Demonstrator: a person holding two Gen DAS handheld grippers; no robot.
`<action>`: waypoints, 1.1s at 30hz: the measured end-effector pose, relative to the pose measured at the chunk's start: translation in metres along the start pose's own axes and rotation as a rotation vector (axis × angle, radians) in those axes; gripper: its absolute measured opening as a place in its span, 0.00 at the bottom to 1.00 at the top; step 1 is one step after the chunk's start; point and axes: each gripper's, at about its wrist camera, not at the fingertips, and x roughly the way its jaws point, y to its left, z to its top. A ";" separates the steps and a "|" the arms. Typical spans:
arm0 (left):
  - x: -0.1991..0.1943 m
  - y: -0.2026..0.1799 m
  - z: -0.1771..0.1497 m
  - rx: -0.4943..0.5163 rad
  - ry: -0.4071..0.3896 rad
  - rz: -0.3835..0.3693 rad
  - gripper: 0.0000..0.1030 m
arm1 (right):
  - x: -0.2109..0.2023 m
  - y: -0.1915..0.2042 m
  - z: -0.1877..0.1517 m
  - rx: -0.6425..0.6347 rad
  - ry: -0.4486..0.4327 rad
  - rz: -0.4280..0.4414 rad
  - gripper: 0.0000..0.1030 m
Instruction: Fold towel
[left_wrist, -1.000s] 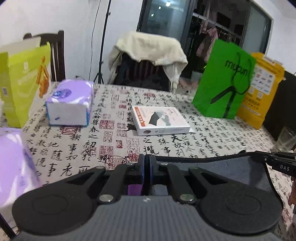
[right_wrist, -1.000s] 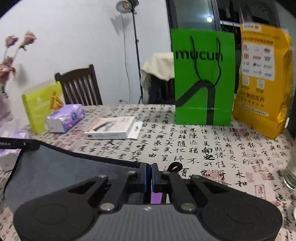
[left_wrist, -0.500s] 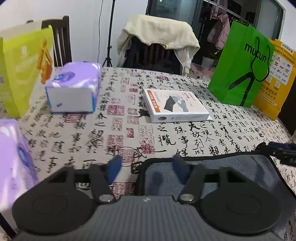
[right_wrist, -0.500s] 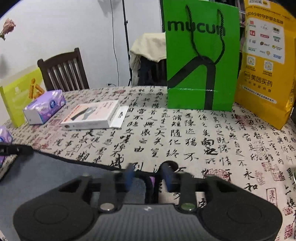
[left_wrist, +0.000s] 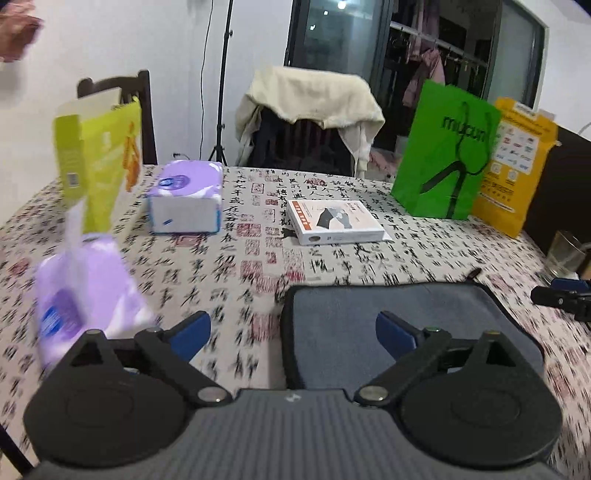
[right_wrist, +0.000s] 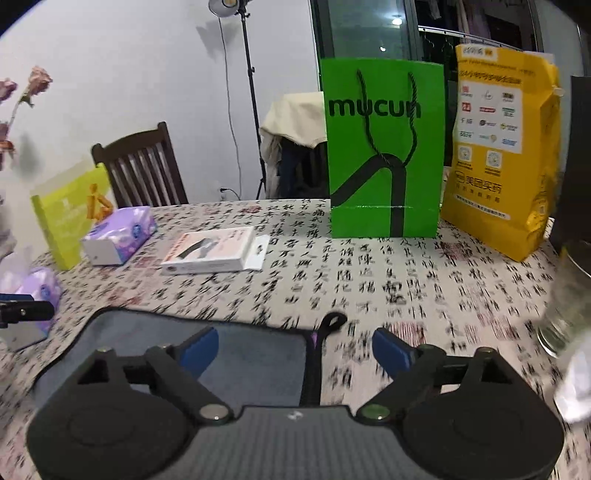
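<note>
Dim indoor light; studio lamp (right_wrist: 229, 4) glows far top. Motion blur smears near tablecloth (right_wrist: 388, 280); fisheye bends edges.

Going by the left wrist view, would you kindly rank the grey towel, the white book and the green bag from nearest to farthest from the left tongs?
1. Grey towel, lying flat directly under the open left tongs.
2. White book, mid-table, ahead.
3. Green bag, standing at the far right.
</note>
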 end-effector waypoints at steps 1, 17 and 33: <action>-0.010 0.000 -0.007 0.001 -0.008 0.004 0.96 | -0.010 0.002 -0.006 -0.003 -0.007 0.001 0.91; -0.161 -0.032 -0.138 0.070 -0.243 0.002 1.00 | -0.166 0.032 -0.124 0.002 -0.160 0.001 0.95; -0.237 -0.048 -0.221 0.107 -0.329 -0.002 1.00 | -0.245 0.076 -0.210 -0.036 -0.241 0.077 0.99</action>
